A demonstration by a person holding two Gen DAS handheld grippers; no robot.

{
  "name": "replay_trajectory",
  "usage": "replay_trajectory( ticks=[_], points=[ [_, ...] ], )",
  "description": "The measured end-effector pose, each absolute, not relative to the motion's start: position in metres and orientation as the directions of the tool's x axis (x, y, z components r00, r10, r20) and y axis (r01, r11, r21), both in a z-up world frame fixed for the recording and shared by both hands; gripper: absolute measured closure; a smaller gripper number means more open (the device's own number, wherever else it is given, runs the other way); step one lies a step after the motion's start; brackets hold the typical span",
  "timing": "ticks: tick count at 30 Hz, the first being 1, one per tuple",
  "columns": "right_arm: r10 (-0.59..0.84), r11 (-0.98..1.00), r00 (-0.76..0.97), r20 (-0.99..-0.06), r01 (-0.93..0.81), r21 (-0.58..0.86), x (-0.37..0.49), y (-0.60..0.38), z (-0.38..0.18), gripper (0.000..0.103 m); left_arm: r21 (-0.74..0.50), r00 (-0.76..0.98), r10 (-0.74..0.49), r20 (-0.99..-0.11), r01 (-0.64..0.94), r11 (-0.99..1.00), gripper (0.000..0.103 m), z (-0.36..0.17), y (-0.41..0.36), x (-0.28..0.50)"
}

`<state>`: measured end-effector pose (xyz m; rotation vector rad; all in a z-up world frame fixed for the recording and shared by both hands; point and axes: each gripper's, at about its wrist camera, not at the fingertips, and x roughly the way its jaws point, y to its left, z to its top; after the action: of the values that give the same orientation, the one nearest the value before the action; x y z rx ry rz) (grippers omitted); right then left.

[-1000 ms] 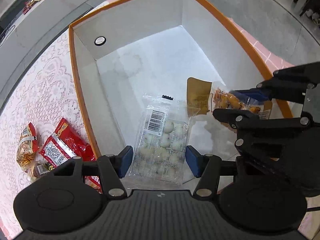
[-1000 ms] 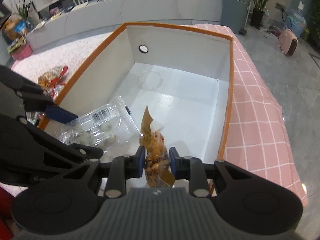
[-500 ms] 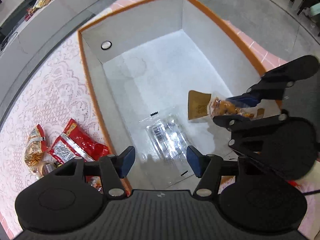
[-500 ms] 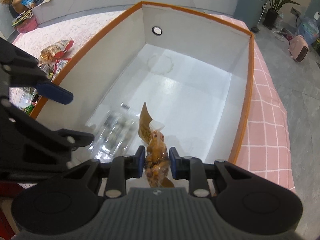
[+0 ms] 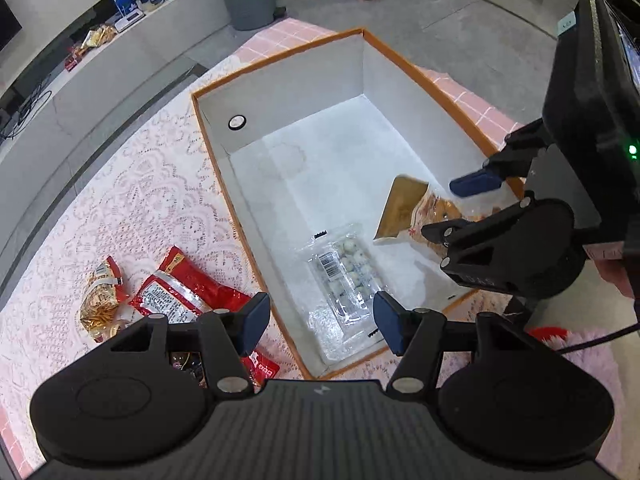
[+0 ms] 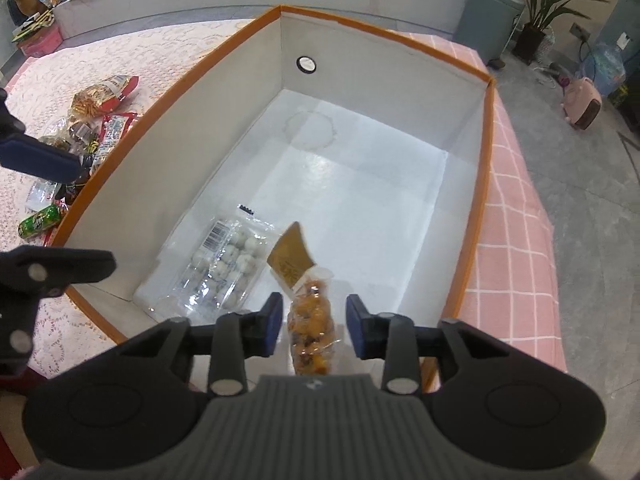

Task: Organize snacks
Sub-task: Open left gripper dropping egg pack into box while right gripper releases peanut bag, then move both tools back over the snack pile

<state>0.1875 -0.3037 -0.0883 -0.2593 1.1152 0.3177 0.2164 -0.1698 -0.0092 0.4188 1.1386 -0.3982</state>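
And the right gripper (image 6: 314, 325) is over the near end of the box (image 6: 486, 152), its jaws opening, with the orange snack bag (image 6: 312, 330) standing between the blue pads; there is a gap on both sides of the bag now, so the pads are not pressing it. The bag's brown header card points toward the box's middle, and its lower end is hidden behind the gripper body, so I cannot tell whether it rests on the box floor. Just beside it, toward the box's left wall, the clear pack of white balls (image 6: 228, 270) lies flat on the white floor, barcode up, in the near left corner. Over that corner hangs the left gripper (image 5: 320, 318), jaws spread wide and holding nothing, one pad above the orange rim and the other above the box's inside, the clear pack well below it. From the left wrist view the right gripper (image 5: 460, 210) reaches in over the box's right wall, the orange bag (image 5: 434, 210) under its pads. The rest of the box is bare white floor up to the far wall with its round hole. Outside the box's left wall, on the lace tablecloth (image 5: 132, 200), wait the red packets (image 5: 180, 292), a bag of stick snacks (image 5: 100, 300) and a green packet (image 6: 40, 222).
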Motion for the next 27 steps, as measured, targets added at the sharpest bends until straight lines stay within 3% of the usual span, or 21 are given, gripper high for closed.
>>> replay_trajectory(
  ticks=[6, 10, 17, 27],
  points=[
    [0.057, 0.919, 0.511, -0.858, -0.363, -0.155, 0.169, -0.297, -0.069, 0.048, 0.113, 0.418, -0.114, -0.901, 0.482, 0.869, 0.033, 0.003, -0.149, 0.199],
    [0.041, 0.915, 0.58, -0.813, -0.349, -0.202, 0.154, -0.29, -0.057, 0.048, 0.106, 0.468, -0.136, -0.873, 0.454, 0.885, 0.033, 0.011, -0.13, 0.186],
    [0.141, 0.932, 0.659, -0.739, -0.34, -0.125, 0.121, -0.267, -0.04, 0.048, 0.078, 0.612, -0.184, -0.769, 0.376, 0.923, 0.033, 0.018, -0.084, 0.16],
    [0.313, 0.921, 0.694, -0.648, -0.389, 0.028, 0.08, -0.203, -0.047, 0.048, 0.064, 0.73, -0.1, -0.676, 0.193, 0.979, 0.033, 0.004, -0.018, 0.125]
  ],
)
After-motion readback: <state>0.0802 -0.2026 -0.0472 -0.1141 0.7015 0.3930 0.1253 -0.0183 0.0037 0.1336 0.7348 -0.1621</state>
